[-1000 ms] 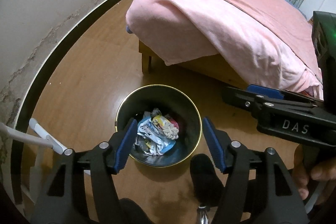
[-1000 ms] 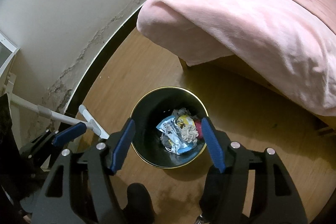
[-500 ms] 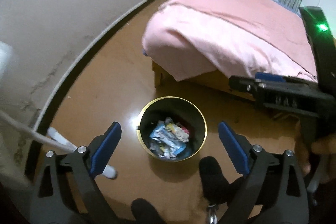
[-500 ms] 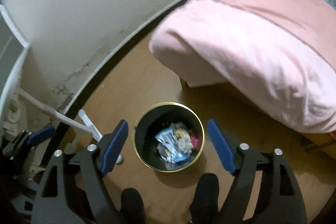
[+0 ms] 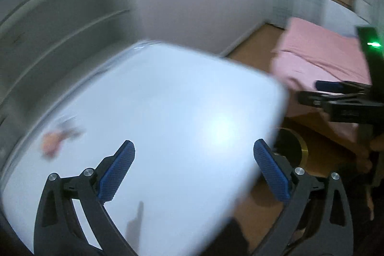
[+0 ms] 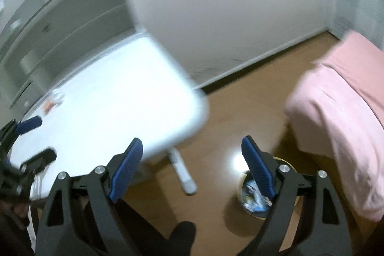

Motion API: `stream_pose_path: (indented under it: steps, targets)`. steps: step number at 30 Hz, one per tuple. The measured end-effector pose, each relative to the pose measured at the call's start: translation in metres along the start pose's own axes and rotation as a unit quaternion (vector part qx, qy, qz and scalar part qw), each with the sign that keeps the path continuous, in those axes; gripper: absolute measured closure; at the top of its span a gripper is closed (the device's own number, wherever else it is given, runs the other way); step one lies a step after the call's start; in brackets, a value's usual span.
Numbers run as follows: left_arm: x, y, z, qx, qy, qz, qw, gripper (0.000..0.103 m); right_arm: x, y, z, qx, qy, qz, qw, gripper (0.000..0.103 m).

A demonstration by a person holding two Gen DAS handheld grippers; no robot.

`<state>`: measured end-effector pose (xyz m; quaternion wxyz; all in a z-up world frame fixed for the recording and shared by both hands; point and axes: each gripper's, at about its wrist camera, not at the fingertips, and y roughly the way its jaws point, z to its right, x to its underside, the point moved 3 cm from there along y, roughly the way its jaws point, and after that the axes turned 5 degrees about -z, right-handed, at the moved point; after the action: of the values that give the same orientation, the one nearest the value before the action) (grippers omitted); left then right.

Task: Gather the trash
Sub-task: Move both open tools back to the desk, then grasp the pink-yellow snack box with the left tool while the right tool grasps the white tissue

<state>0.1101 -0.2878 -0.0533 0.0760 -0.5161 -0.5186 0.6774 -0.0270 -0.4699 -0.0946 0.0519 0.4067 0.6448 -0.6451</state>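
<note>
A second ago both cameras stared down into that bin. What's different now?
Both views have swung up and away from the trash bin onto a white table, where a small orange scrap lies. The left hand-held gripper and right hand-held gripper have just been opening wider, with nothing between the jaws. The bin sits where it was, wrappers inside, beside the pink bed.

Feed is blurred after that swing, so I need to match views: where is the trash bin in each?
Left wrist: trash bin at right of centre, mostly hidden behind the white table.
Right wrist: lower right, behind a finger.
Shared landmark: pink bed.
</note>
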Motion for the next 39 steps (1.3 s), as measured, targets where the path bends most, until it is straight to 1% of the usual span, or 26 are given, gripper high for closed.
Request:
stream_pose_path:
  steps: [1,2,3,4,5,7,8,9,11,12,14,16,18,21,25,29,32,33,34,35,36,37,38,39]
  targets:
    - [0.006,-0.003,-0.026,-0.016,-0.019,-0.003,0.9997,0.007,-0.006,0.006,-0.026,-0.014,-0.021,-0.004,1.0,0.022]
    - [0.013,-0.005,-0.05,-0.027,-0.036,-0.007,0.999,0.007,-0.008,0.01,-0.043,-0.023,-0.034,-0.007,0.999,0.021]
    - [0.019,-0.007,-0.069,-0.034,-0.049,-0.01,0.9982,0.007,-0.013,0.017,-0.069,-0.035,-0.055,-0.011,0.998,0.021]
    - [0.028,-0.008,-0.097,-0.046,-0.068,-0.014,0.9965,0.007,-0.017,0.024,-0.094,-0.047,-0.076,-0.018,0.996,0.021]
    - [0.032,-0.008,-0.112,-0.054,-0.079,-0.017,0.9953,0.007,-0.02,0.03,-0.111,-0.054,-0.088,-0.022,0.994,0.021]
    - [0.047,-0.007,-0.153,-0.071,-0.105,-0.024,0.9916,0.007,-0.026,0.05,-0.158,-0.074,-0.126,-0.041,0.988,0.021]
    - [0.05,-0.006,-0.165,-0.074,-0.113,-0.028,0.9904,0.007,-0.029,0.058,-0.171,-0.079,-0.137,-0.048,0.986,0.021]
    - [0.056,-0.003,-0.181,-0.078,-0.122,-0.035,0.9889,0.007,-0.031,0.069,-0.193,-0.086,-0.153,-0.058,0.983,0.021]
    - [0.059,0.002,-0.203,-0.086,-0.135,-0.045,0.9862,0.007,-0.035,0.088,-0.222,-0.092,-0.173,-0.077,0.978,0.021]
    - [0.06,0.006,-0.21,-0.084,-0.136,-0.049,0.9859,0.007,-0.037,0.099,-0.237,-0.097,-0.184,-0.087,0.974,0.021]
    - [0.058,0.016,-0.228,-0.084,-0.138,-0.058,0.9851,0.007,-0.046,0.119,-0.261,-0.093,-0.201,-0.098,0.97,0.021]
    - [0.055,0.026,-0.237,-0.079,-0.129,-0.064,0.9865,0.007,-0.053,0.133,-0.28,-0.089,-0.214,-0.103,0.967,0.021]
    - [0.05,0.036,-0.242,-0.087,-0.118,-0.07,0.9867,0.007,-0.06,0.144,-0.294,-0.085,-0.225,-0.108,0.965,0.022]
    - [0.043,0.053,-0.248,-0.085,-0.113,-0.077,0.987,0.007,-0.075,0.161,-0.311,-0.081,-0.236,-0.111,0.962,0.023]
    - [0.03,0.065,-0.252,-0.075,-0.109,-0.076,0.9883,0.007,-0.093,0.181,-0.332,-0.074,-0.252,-0.114,0.958,0.029]
    - [0.028,0.079,-0.262,-0.069,-0.116,-0.077,0.9878,0.007,-0.109,0.193,-0.344,-0.071,-0.261,-0.112,0.956,0.038]
    - [0.025,0.082,-0.265,-0.071,-0.117,-0.075,0.9878,0.007,-0.11,0.193,-0.344,-0.07,-0.269,-0.109,0.954,0.05]
    - [0.024,0.084,-0.265,-0.072,-0.114,-0.073,0.9881,0.007,-0.111,0.192,-0.345,-0.071,-0.27,-0.109,0.954,0.053]
    - [0.023,0.085,-0.265,-0.072,-0.111,-0.071,0.9886,0.007,-0.111,0.192,-0.344,-0.072,-0.271,-0.108,0.954,0.059]
    - [0.022,0.086,-0.265,-0.068,-0.111,-0.071,0.989,0.008,-0.111,0.192,-0.344,-0.074,-0.272,-0.108,0.954,0.067]
    - [0.021,0.087,-0.264,-0.064,-0.108,-0.07,0.9896,0.011,-0.111,0.191,-0.342,-0.075,-0.271,-0.107,0.954,0.071]
    - [0.022,0.086,-0.263,-0.061,-0.107,-0.068,0.9901,0.015,-0.111,0.19,-0.341,-0.075,-0.269,-0.109,0.954,0.073]
    - [0.02,0.084,-0.261,-0.056,-0.103,-0.062,0.9911,0.03,-0.111,0.191,-0.342,-0.076,-0.267,-0.109,0.954,0.075]
    - [0.019,0.082,-0.258,-0.05,-0.099,-0.057,0.9922,0.049,-0.11,0.19,-0.34,-0.073,-0.267,-0.11,0.955,0.076]
